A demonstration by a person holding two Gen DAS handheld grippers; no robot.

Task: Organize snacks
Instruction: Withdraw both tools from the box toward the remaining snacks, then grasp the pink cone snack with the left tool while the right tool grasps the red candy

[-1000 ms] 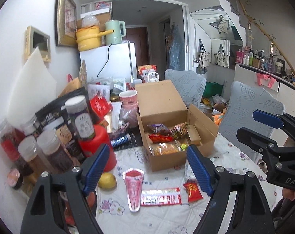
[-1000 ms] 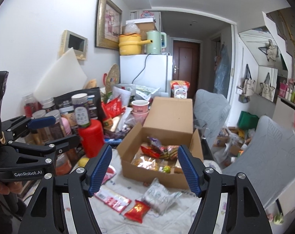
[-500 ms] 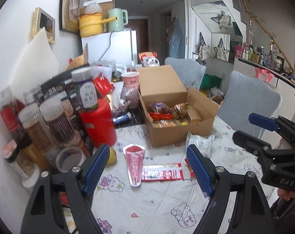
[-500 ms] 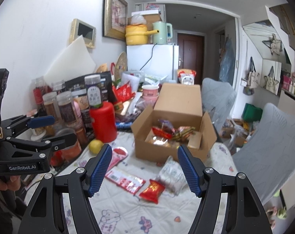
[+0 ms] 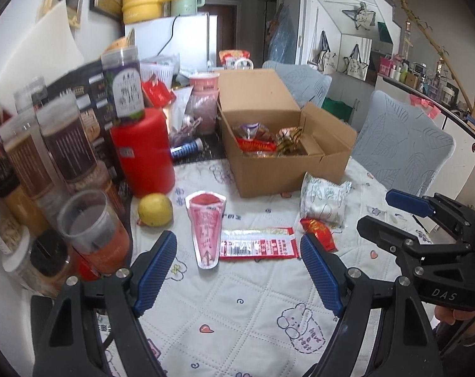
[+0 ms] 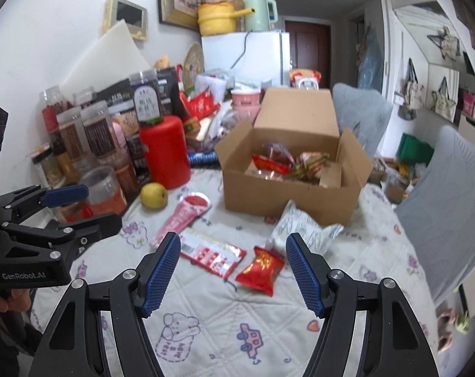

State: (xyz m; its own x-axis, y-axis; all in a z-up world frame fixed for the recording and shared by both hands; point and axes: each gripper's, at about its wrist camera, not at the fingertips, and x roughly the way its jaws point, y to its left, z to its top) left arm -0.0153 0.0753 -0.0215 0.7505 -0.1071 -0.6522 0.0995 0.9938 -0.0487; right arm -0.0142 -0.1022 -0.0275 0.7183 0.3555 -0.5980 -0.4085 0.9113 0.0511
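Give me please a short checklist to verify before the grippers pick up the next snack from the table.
1. Left gripper open and holding nothing: ok.
2. Right gripper open and holding nothing: ok.
3. Snacks still outside the box: ok, four lie on the tablecloth: the pink cone packet, the flat red packet, the small red packet and the white packet.
4. Small red packet free to grasp: ok, it lies between the right gripper's fingers, nothing on top.
5. Cardboard box open: ok, flaps up.
6. Room left inside the box: cannot tell, snacks cover the visible bottom.
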